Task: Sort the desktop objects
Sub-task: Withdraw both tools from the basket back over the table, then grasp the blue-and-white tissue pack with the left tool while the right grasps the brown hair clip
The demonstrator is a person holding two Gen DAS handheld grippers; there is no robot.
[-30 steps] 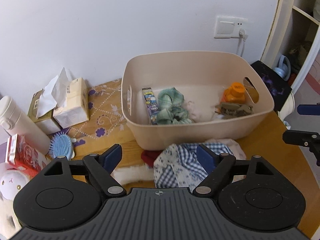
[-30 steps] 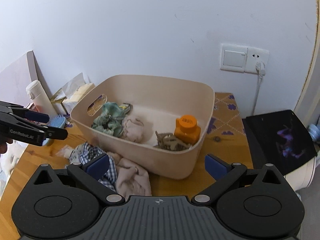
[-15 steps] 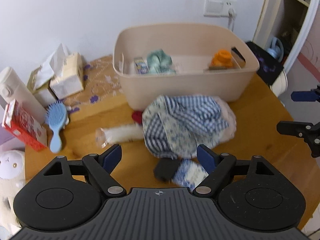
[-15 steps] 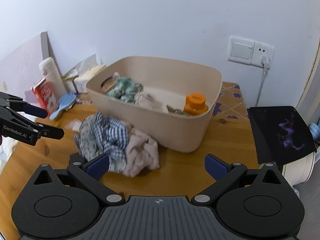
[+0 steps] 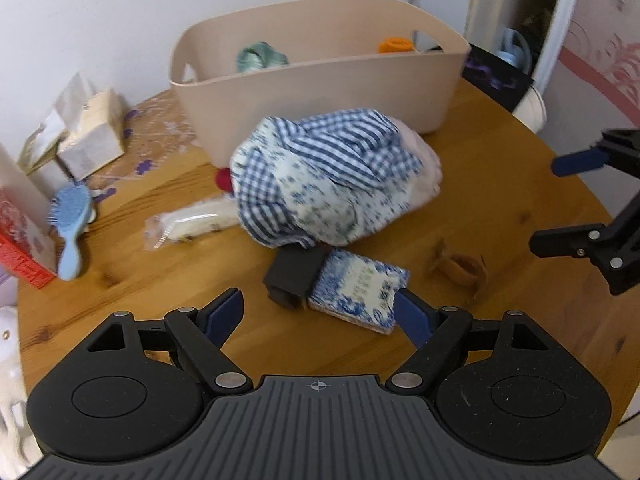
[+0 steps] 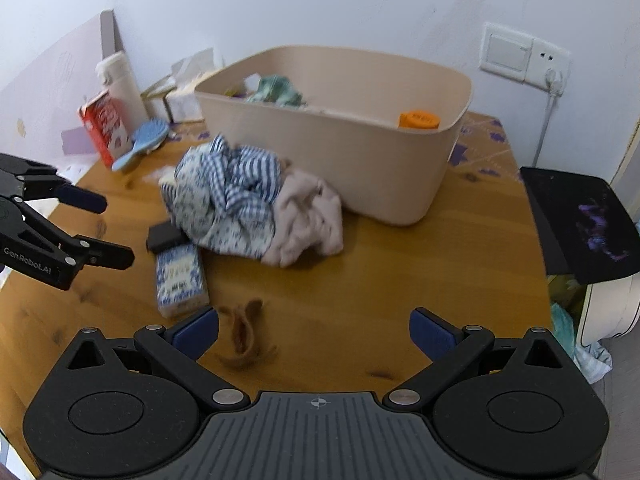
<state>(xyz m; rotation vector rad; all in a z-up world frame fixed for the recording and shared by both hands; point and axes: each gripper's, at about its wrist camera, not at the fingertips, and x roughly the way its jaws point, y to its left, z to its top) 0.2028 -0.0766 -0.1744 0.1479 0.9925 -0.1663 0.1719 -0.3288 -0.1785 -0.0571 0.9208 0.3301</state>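
Both jaws wide apart, empty — left gripper [image 5: 318,312], right gripper [image 6: 314,330]. Blue-patterned pack [image 5: 358,292] near table's [image 5: 500,184] front edge, touching black box [image 5: 294,274] — grab risks dragging both; basket [image 5: 320,76] at far edge.

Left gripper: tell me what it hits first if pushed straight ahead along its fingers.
Most likely the blue-patterned tissue pack lying just ahead of the open left gripper, beside the black box; depth is uncertain.

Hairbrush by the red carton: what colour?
Light blue hairbrush; clearest in left wrist view.
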